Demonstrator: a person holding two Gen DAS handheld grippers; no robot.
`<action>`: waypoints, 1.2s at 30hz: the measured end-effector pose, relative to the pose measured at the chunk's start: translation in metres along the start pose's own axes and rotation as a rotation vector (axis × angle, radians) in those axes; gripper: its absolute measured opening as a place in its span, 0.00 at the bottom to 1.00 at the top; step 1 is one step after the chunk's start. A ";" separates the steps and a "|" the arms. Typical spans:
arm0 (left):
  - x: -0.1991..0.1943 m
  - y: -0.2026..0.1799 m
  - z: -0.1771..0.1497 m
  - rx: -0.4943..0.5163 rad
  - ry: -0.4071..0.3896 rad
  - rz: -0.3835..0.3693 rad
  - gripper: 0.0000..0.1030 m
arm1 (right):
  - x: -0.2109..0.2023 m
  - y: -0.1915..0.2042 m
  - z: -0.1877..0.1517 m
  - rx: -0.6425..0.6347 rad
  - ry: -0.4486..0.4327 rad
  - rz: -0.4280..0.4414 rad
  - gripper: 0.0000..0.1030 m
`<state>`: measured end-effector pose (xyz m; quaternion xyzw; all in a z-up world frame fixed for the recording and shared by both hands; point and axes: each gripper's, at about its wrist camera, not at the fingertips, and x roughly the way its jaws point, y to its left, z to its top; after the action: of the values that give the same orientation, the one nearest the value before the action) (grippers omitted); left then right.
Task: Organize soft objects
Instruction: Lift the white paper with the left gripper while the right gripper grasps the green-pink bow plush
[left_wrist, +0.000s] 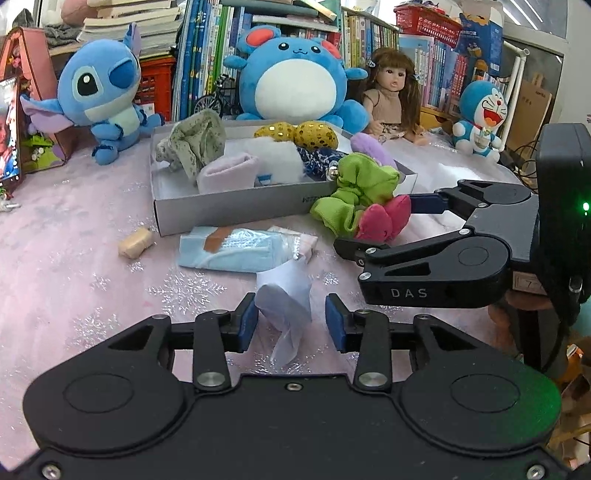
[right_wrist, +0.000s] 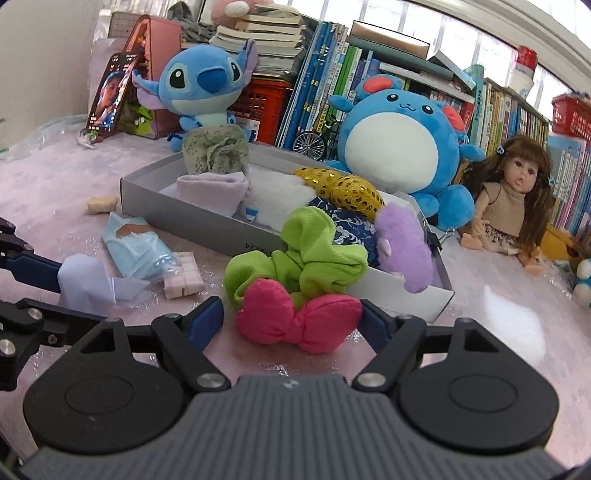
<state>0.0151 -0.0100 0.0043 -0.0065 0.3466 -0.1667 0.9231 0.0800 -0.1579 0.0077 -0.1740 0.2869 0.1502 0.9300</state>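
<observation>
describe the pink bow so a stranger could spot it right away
Find the grey box of soft things on the pink tablecloth. At its near corner a green scrunchie spills over the edge. The pink bow lies just before it, puffy, two-lobed, the only hot-pink thing, between the right tool's open fingers.

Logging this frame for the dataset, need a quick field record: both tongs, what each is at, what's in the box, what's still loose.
left tongs: open, around pale tissue on the cloth
right tongs: open, straddling pink bow, not clearly gripping
scrunchie: green, joined to the bow, draped against box front wall
box: grey tray, holds green cloth, lilac sock, white fur, gold star, blue fabric
loose: blue packet, beige roll
</observation>
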 end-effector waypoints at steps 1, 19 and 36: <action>0.000 0.000 0.000 0.003 0.001 -0.001 0.31 | 0.000 0.001 0.000 -0.007 0.001 -0.003 0.84; -0.012 0.000 0.015 0.005 -0.040 0.007 0.26 | -0.004 -0.004 0.009 0.066 -0.004 0.024 0.63; -0.016 0.027 0.060 -0.049 -0.132 0.052 0.26 | -0.031 -0.017 0.031 0.130 -0.097 -0.006 0.59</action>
<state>0.0505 0.0141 0.0562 -0.0310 0.2889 -0.1333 0.9475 0.0766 -0.1659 0.0537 -0.1069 0.2503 0.1367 0.9525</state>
